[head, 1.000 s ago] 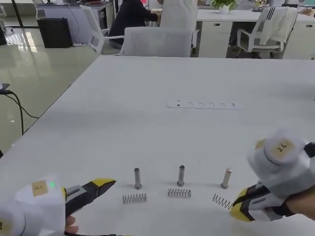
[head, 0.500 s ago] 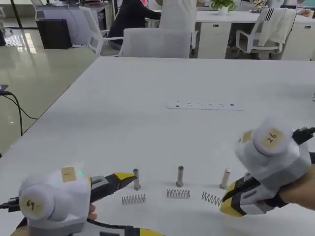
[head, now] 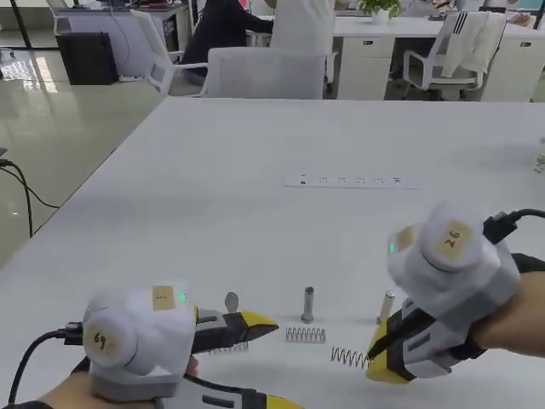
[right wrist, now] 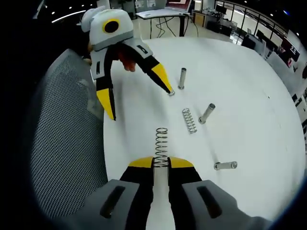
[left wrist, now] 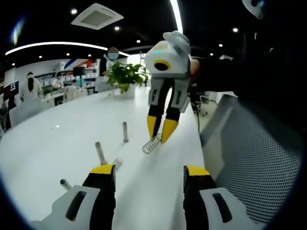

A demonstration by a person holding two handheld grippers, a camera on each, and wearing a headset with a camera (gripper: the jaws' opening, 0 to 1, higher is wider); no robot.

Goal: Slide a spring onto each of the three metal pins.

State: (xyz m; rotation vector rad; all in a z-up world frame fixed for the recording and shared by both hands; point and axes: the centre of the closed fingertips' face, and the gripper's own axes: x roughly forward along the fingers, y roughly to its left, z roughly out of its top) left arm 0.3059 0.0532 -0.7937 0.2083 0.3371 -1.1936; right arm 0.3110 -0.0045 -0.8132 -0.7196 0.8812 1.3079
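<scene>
The right gripper (right wrist: 161, 164) is pinched shut on the end coils of a spring (right wrist: 161, 140), whose free length points out ahead of the jaws. To seat it well, tip the free end down over the right pin (head: 387, 305), just right of the middle pin (head: 308, 302). Line the bore up with the pin's top, lower gently, and release only once several coils have passed the tip. Left of the middle pin, the left gripper (head: 274, 365) hangs empty, jaws apart, by the left pin (head: 232, 300). The right gripper view shows the bite on the coils. The head view hides that behind the gripper's body but shows the pins upright in a row, and the spring's free end seemingly just off the table (head: 255, 213).
</scene>
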